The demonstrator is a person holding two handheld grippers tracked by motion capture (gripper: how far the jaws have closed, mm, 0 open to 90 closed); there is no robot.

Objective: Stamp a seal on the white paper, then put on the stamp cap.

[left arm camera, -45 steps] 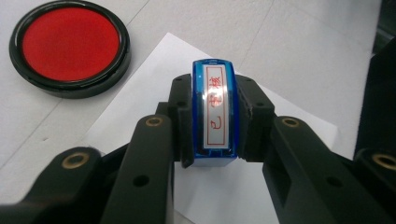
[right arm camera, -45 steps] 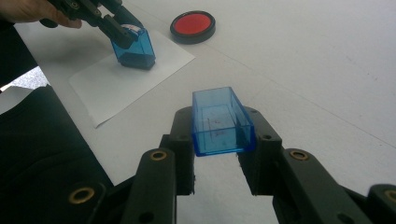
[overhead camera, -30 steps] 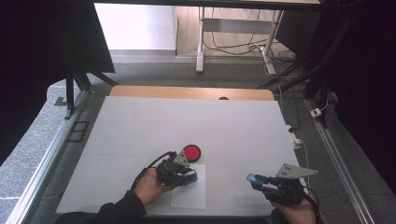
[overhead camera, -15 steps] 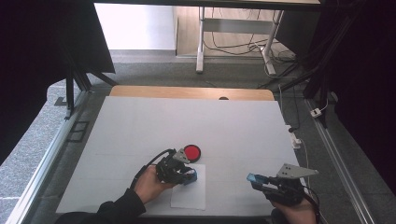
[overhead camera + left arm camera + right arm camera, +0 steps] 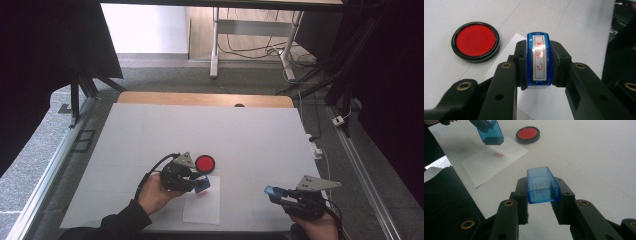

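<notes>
My left gripper (image 5: pixel 539 66) is shut on a blue stamp (image 5: pixel 539 50) whose top label carries red characters. In the high view the left gripper (image 5: pixel 200 184) holds the stamp (image 5: pixel 204 186) just above the top of a white paper sheet (image 5: pixel 202 210). A red stamped mark (image 5: pixel 498 155) shows on the paper (image 5: pixel 491 165), below the raised stamp (image 5: pixel 491 132). A round red ink pad (image 5: pixel 205 163) in a black case lies beside the paper. My right gripper (image 5: pixel 541 192) is shut on the clear blue stamp cap (image 5: pixel 542 185), low over the table at the front right (image 5: pixel 273 192).
The white table top (image 5: pixel 210 130) stretches wide beyond the ink pad, with a wooden strip (image 5: pixel 200 99) along its far edge. Metal rails run down both sides. A dark sleeve (image 5: pixel 446 202) lies at the near left edge.
My left gripper has risen a little with the stamp, off the paper. The right gripper has stayed where it was.
</notes>
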